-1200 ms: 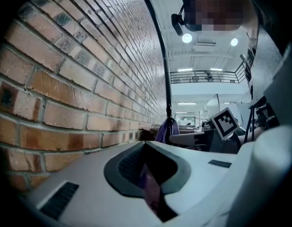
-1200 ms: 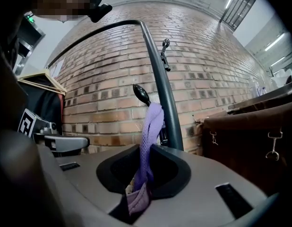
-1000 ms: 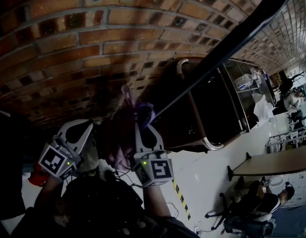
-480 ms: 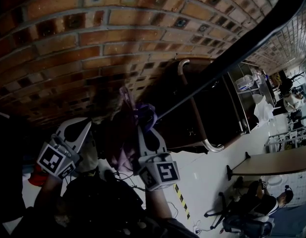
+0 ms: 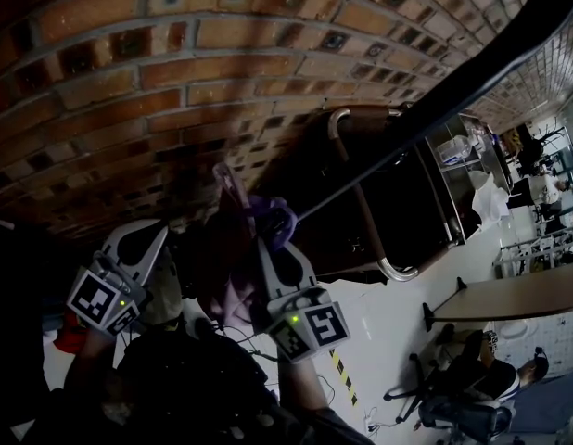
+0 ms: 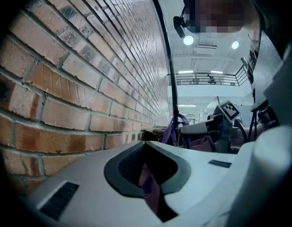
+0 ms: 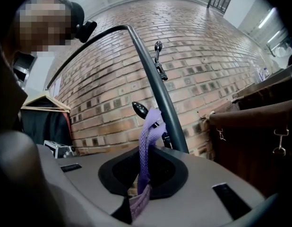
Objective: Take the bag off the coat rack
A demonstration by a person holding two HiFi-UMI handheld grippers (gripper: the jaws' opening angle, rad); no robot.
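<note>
- No text, brand, number or sign can be read in any view.
- The left marker cube [image 5: 103,301] and the right marker cube [image 5: 314,330] carry only black-and-white square patterns.

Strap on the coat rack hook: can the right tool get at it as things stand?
Likely yes: the right tool is shut on the purple strap just below the hook, nothing between them; the rack's pole stands close behind.

A dark coat rack [image 7: 153,79] stands close to a brick wall [image 7: 207,56]. Its pole is thin and long. A low hook [image 7: 139,109] with a round black tip sticks out from the pole. A purple strap [image 7: 148,141] is looped over it, right beside the pole. A second hook [image 7: 158,56] sits higher up the pole. The purple bag [image 5: 233,286] hangs under the strap.
</note>
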